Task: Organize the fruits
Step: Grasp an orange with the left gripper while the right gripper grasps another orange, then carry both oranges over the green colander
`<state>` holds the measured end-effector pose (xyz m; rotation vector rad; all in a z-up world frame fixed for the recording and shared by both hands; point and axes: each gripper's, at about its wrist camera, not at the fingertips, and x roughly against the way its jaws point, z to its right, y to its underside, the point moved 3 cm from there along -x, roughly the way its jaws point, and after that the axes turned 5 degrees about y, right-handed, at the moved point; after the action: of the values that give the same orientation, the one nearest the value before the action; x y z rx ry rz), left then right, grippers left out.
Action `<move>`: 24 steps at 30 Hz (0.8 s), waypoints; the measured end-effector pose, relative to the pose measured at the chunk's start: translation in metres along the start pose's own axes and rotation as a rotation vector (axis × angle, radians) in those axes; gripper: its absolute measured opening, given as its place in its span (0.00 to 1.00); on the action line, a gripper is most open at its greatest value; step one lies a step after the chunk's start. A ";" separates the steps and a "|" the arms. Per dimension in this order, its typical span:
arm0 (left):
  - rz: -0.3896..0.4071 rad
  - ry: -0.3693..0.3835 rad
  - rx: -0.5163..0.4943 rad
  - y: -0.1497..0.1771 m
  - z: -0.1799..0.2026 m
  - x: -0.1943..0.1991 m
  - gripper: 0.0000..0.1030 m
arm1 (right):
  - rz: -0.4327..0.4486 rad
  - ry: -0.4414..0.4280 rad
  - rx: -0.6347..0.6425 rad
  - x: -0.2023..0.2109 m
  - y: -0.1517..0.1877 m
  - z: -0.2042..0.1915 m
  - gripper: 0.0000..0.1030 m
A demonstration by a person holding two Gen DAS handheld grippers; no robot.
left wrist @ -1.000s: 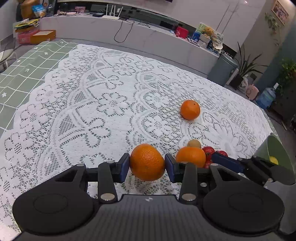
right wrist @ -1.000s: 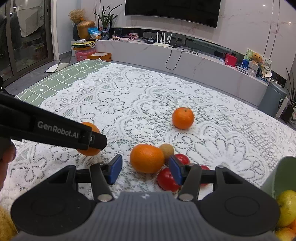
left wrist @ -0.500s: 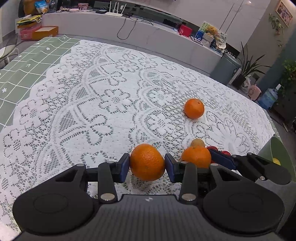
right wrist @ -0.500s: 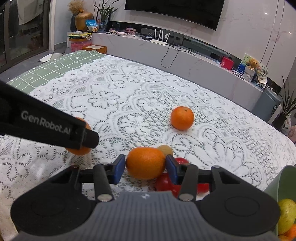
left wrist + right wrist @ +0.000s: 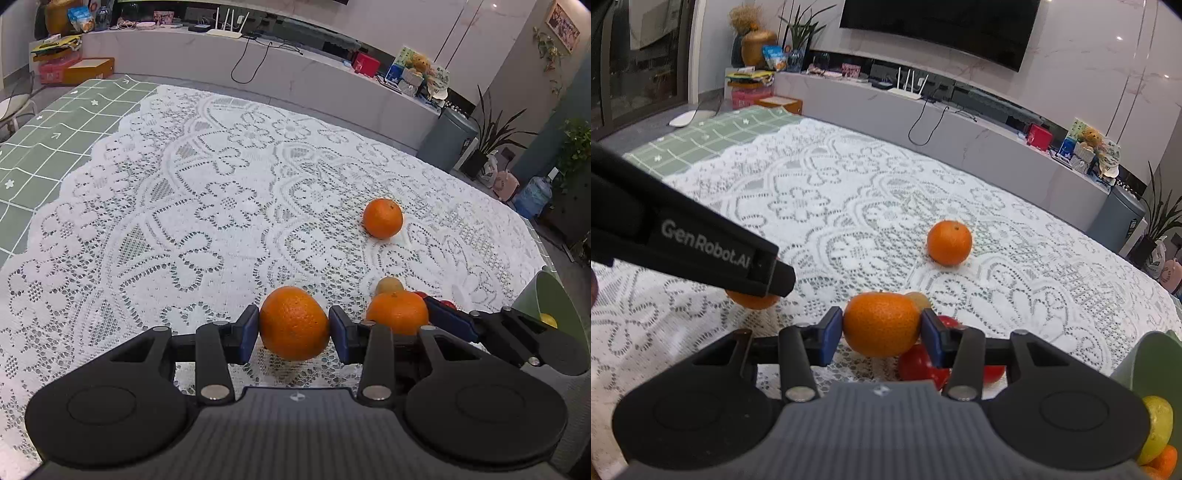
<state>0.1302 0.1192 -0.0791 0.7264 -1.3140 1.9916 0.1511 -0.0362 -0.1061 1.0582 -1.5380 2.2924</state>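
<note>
White lace tablecloth [image 5: 207, 206] covers most of the worktop, with a green checked cloth [image 5: 55, 140] showing past its far left edge. A pale green bowl [image 5: 1152, 354] stands at the right edge of the worktop and holds a yellow-green fruit [image 5: 1158, 432] with something orange beneath it.

The left gripper [image 5: 293, 328] has its jaws pinching a large orange [image 5: 293, 323], both blue pads flat against its sides. The right gripper [image 5: 881, 328] has just been closing its jaws, and they now squeeze a second orange [image 5: 881, 323] between them, lifted off the lace. From the right wrist view, the left gripper's black arm crosses the left of the picture and hides most of its orange.

A third orange [image 5: 949, 242] sits alone on the lace, farther away and well apart from the others. Two red fruits [image 5: 923, 363] lie close together on the cloth just below and behind the right gripper's orange, partly hidden by its right finger. A small tan round fruit [image 5: 389, 285] rests beside them, half covered from the right wrist view.
</note>
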 end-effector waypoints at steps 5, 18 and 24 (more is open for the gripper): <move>0.021 0.011 -0.002 0.001 0.002 0.007 0.45 | 0.020 -0.015 -0.043 0.017 0.000 0.008 0.42; 0.048 0.042 -0.027 0.005 0.030 0.035 0.45 | 0.053 -0.043 -0.161 0.077 0.000 0.042 0.42; 0.055 0.072 -0.085 0.008 0.067 0.047 0.45 | 0.072 -0.021 -0.209 0.109 0.001 0.071 0.42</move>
<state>0.1005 0.0640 -0.0255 0.5794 -1.3805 1.9729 0.1033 -0.1231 -0.0213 0.9907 -1.8043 2.1124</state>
